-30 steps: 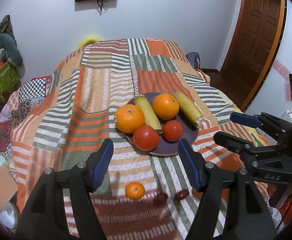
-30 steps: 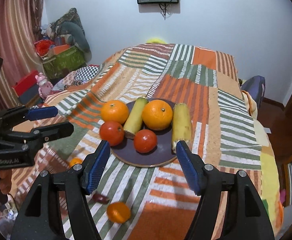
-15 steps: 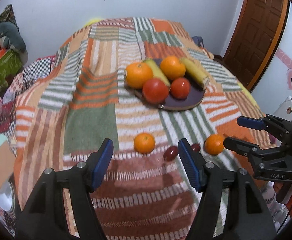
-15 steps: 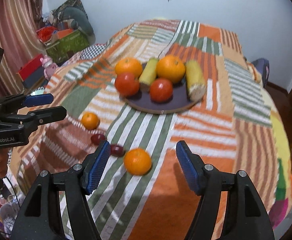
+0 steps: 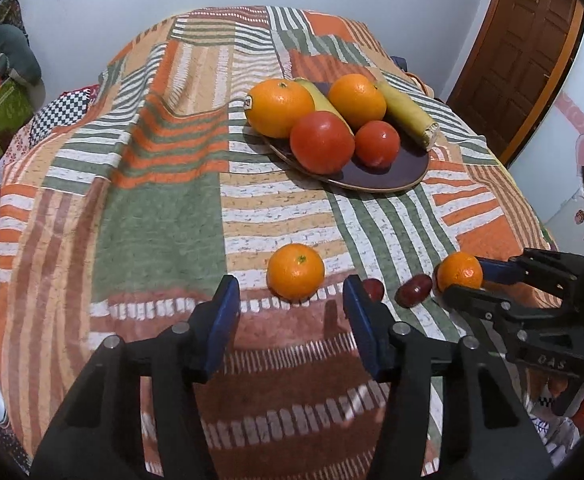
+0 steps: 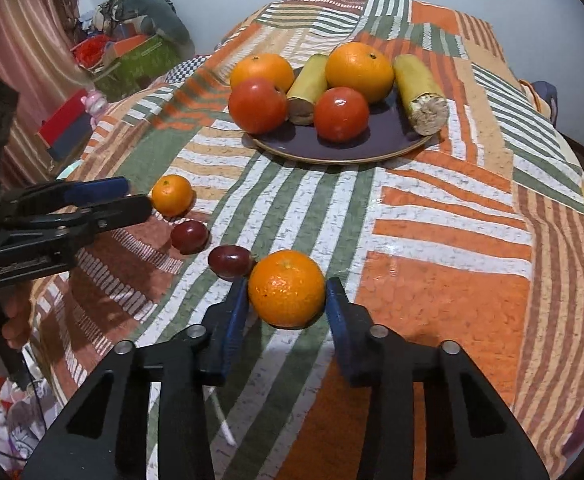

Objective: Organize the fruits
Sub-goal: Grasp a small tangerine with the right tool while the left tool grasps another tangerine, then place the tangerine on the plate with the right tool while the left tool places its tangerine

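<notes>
A dark plate (image 5: 395,172) (image 6: 383,140) on the striped bedspread holds two oranges, two tomatoes and two banana pieces. Two small mandarins and two dark red grapes lie loose in front of it. My left gripper (image 5: 292,304) is open, just short of one mandarin (image 5: 295,271) (image 6: 172,195). My right gripper (image 6: 287,300) is open with its pads on either side of the other mandarin (image 6: 287,288) (image 5: 459,271), which rests on the cloth. The grapes (image 6: 230,261) (image 6: 189,235) lie between the two mandarins.
The bed's edge falls away close below both grippers. A brown door (image 5: 515,52) stands at the right. Boxes and clutter (image 6: 132,56) sit on the floor at the left.
Both grippers have dropped and moved toward the loose fruit. The right gripper has narrowed around its mandarin; the left stays wide open near the other.
</notes>
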Motion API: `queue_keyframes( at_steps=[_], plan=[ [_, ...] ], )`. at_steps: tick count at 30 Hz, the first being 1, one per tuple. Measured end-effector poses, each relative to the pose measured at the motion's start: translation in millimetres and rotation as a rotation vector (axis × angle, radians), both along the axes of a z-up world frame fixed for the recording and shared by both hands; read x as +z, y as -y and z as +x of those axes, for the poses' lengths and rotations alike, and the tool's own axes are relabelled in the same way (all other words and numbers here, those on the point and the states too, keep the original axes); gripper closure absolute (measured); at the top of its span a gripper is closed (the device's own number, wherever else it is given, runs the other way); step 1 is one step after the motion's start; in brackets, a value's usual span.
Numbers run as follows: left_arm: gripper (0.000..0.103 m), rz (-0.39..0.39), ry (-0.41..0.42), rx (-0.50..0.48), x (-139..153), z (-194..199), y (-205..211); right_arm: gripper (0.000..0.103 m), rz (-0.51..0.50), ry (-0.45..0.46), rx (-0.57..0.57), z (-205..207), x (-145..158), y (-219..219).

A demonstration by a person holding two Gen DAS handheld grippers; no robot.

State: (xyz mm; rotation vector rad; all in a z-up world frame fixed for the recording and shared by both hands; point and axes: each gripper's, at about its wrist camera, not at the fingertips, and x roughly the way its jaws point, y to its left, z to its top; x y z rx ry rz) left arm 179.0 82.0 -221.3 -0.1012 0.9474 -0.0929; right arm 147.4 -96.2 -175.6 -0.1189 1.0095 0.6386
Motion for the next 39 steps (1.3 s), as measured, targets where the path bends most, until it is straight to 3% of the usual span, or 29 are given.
queue_keyframes(
  at_steps=[7, 11, 13, 19, 29, 39],
  plan=[
    [0.053, -0.012, -0.023, 0.002, -13, 19, -1, 0.068, 0.019, 0.019, -0.011, 5, 6, 2],
    [0.059, -0.017, -0.033, 0.009, -19, 25, -2, 0.068, 0.038, 0.04, -0.024, 8, 15, 7],
    [0.068, -0.03, -0.03, -0.004, -18, 25, -1, 0.068, 0.041, 0.05, -0.033, 10, 18, 9],
    [0.068, -0.007, -0.026, -0.007, -14, 25, 4, 0.068, 0.057, 0.065, -0.049, 16, 26, 11],
    [0.068, -0.012, 0.072, -0.008, 29, 29, 10, 0.068, 0.083, 0.119, -0.066, 33, 44, 14],
    [0.068, 0.004, 0.152, -0.043, 64, 57, 23, 0.068, 0.114, 0.181, -0.105, 59, 64, 24]
  ],
)
